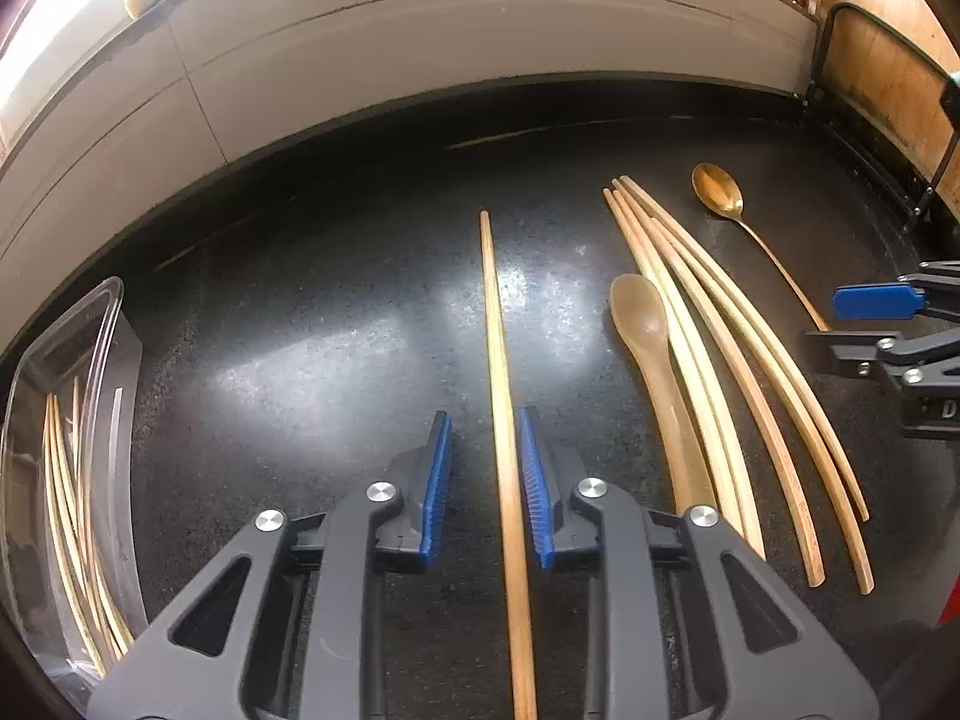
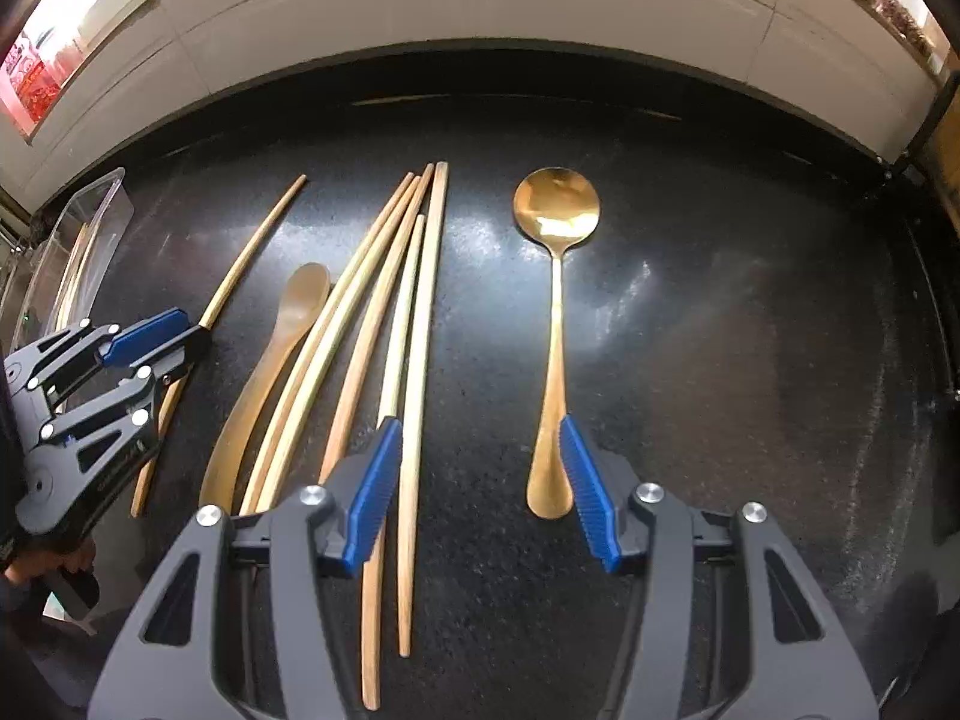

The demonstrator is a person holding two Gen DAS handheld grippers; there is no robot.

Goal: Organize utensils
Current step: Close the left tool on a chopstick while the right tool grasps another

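**Both grippers down over the utensils, neither clamped yet**

Currently everything sits on the black countertop (image 1: 300, 330); I'll use the single chopstick (image 1: 501, 396) as landmark.

- Left gripper (image 1: 485, 480): straddles the single chopstick, blue pads narrow. A gap shows on the left pad's side; the right pad sits just beside the stick, contact unclear. Not a confirmed grip.
- Right gripper (image 2: 480, 486): jaws about half open, nothing held. The left pad overlaps the chopstick bundle (image 2: 384, 324); the right pad is just beside the lower handle of the gold metal spoon (image 2: 557, 276). One chopstick from the bundle and bare counter lie between the pads.
- Right of the single chopstick, in order: wooden spoon (image 1: 651, 348), touching the bundle's left edge; the bundle, fanned, tips converging at the far end; then the gold metal spoon, bowl away from the cameras.
- Left of the single chopstick, well apart: clear plastic container (image 1: 90, 396) at the counter's edge, several chopsticks already inside it.
- Behind everything: light tiled wall (image 1: 420, 42).
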